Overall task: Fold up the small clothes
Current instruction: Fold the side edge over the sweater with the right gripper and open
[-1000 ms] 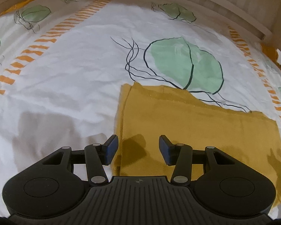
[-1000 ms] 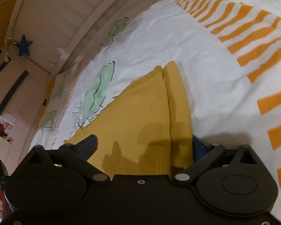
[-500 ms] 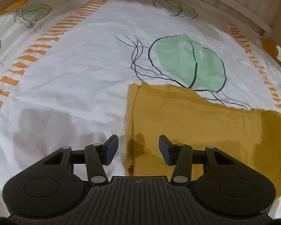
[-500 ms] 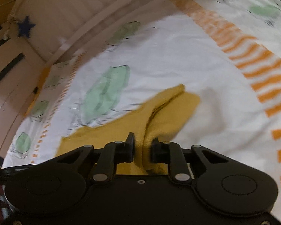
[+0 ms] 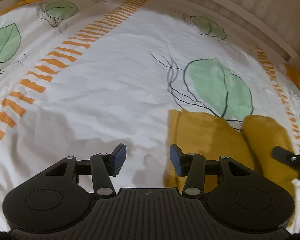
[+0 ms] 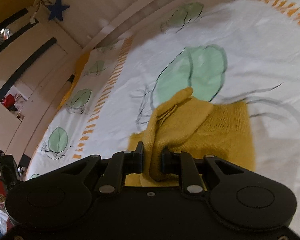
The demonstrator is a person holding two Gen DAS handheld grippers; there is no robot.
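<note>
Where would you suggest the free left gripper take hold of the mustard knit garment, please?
Probably the flat corner nearest the left gripper, approached from the bare sheet side. That edge of the garment lies flat and exposed, while the right gripper has the far end pinched and lifted.

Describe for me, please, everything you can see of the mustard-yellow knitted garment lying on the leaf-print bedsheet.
The mustard-yellow knitted garment looks like soft ribbed knit, plain in colour. Most of it lies flat on the white leaf-print bedsheet, partly covering a green leaf. One edge is bunched and lifted off the sheet, pinched in the right gripper, so a fold arches over the flat part. The left gripper is open beside its other edge, not gripping it.
</note>
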